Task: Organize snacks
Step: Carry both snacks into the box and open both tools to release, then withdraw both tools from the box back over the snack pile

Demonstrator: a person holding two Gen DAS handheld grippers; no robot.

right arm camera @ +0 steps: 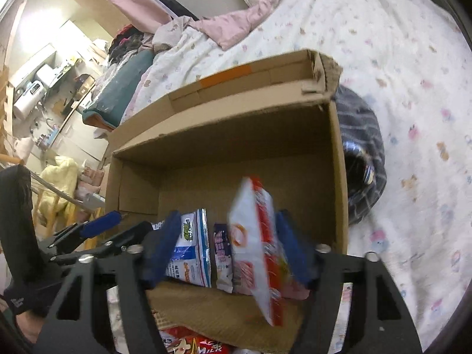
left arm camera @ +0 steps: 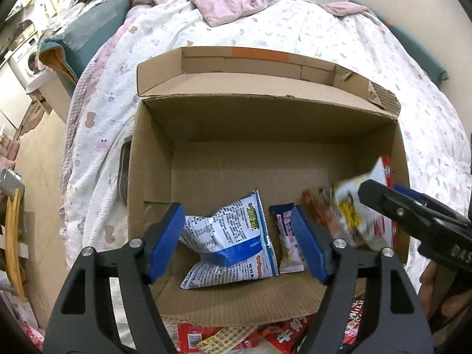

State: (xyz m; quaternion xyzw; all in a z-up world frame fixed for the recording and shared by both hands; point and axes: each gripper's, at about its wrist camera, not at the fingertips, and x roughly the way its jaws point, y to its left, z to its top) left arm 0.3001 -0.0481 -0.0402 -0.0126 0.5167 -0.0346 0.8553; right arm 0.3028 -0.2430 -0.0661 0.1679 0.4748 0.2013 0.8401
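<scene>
I find my left gripper point(left arm camera: 239, 244) wide and empty over the cardboard box point(left arm camera: 265, 118), my right gripper point(right arm camera: 228, 250) spread with the red-and-white snack packet point(right arm camera: 256, 236) loose between its jaws, long axis toward twelve o'clock, blue-and-white bag point(left arm camera: 230, 242) at nine o'clock.

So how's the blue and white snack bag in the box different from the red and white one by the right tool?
The blue and white bag lies crumpled on the floor of the cardboard box; the red and white bag is tilted up on edge, blurred, apparently in mid-drop. The blue and white bag sits toward the box's left, the red and white one toward its right wall. Both are sealed, printed snack packets inside the same box.
</scene>
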